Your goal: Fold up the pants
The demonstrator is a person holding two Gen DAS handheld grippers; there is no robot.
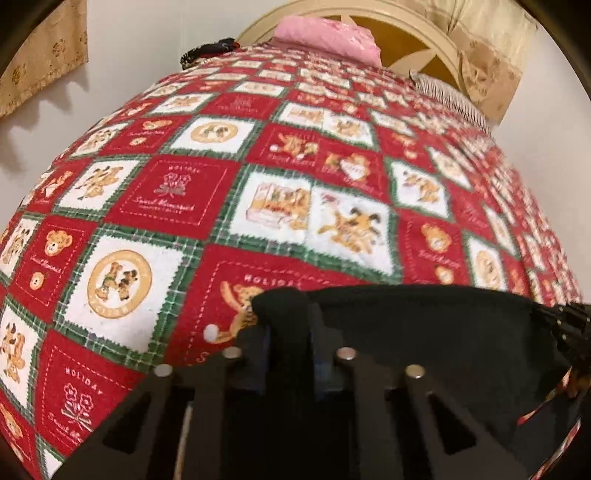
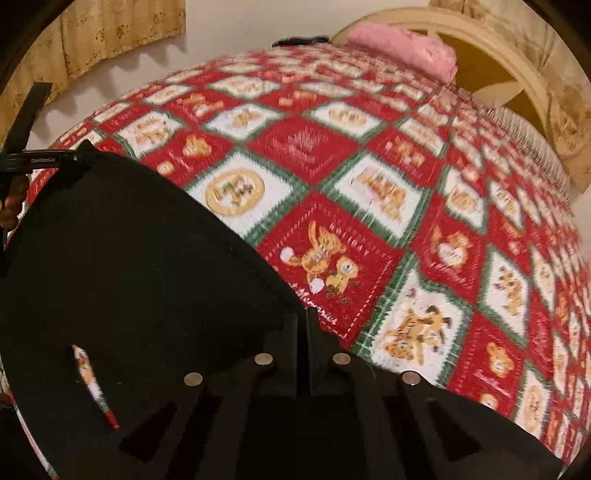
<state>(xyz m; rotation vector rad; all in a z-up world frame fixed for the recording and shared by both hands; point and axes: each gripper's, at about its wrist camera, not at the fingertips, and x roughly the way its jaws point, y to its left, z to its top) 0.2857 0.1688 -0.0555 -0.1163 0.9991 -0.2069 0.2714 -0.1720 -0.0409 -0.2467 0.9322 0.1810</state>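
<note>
Both jaws pinch the black pants (image 2: 122, 258). I see my left gripper (image 1: 290, 325) and right gripper (image 2: 303, 332) hold them over the bed's near edge (image 1: 207, 206).

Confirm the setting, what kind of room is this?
Most likely a home bedroom: a red, white and green teddy-bear patchwork quilt covers a bed, with a cream wooden headboard, a pink fluffy pillow and beige patterned curtains.

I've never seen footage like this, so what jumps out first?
The red, white and green teddy-bear quilt covers the whole bed. Black pants spread over its near edge, pinched at the left tool and the right tool. A pink pillow lies at the far end by the cream headboard.
</note>
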